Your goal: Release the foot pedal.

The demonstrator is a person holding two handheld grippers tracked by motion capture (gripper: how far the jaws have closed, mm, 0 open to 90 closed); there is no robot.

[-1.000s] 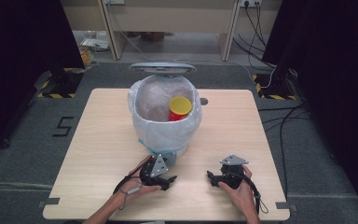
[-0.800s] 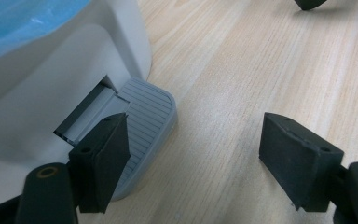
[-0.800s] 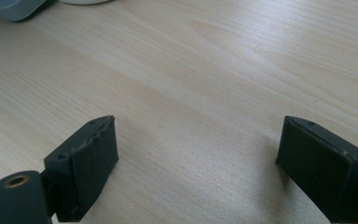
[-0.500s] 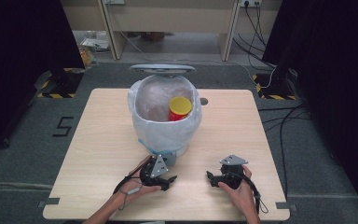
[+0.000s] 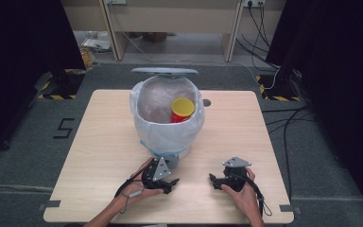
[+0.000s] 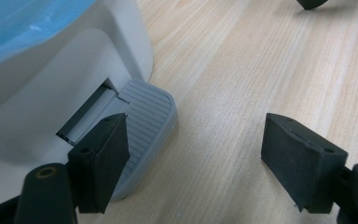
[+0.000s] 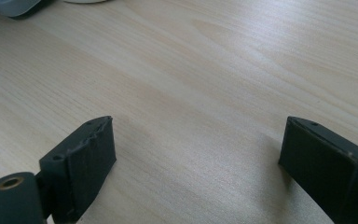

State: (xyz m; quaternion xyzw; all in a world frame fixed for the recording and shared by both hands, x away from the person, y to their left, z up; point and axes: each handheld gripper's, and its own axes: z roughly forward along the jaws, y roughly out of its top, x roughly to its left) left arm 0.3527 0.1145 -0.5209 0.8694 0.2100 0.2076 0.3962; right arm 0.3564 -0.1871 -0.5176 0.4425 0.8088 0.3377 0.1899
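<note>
A white pedal bin (image 5: 170, 139) lined with a pale plastic bag stands mid-table, its grey lid (image 5: 164, 71) raised behind it. Inside it sits a red can with a yellow top (image 5: 183, 109). My left gripper (image 5: 170, 182) lies at the bin's foot; in the left gripper view (image 6: 196, 149) its jaws stand wide open, one jaw over the ribbed grey pedal (image 6: 149, 112). To its right my right gripper (image 5: 213, 180) rests on the wood; its jaws (image 7: 198, 149) have just been opening, with nothing between them.
The light wooden table (image 5: 264, 142) has bare room on both sides of the bin. Beyond it are grey floor, a desk's legs and cables at the back right.
</note>
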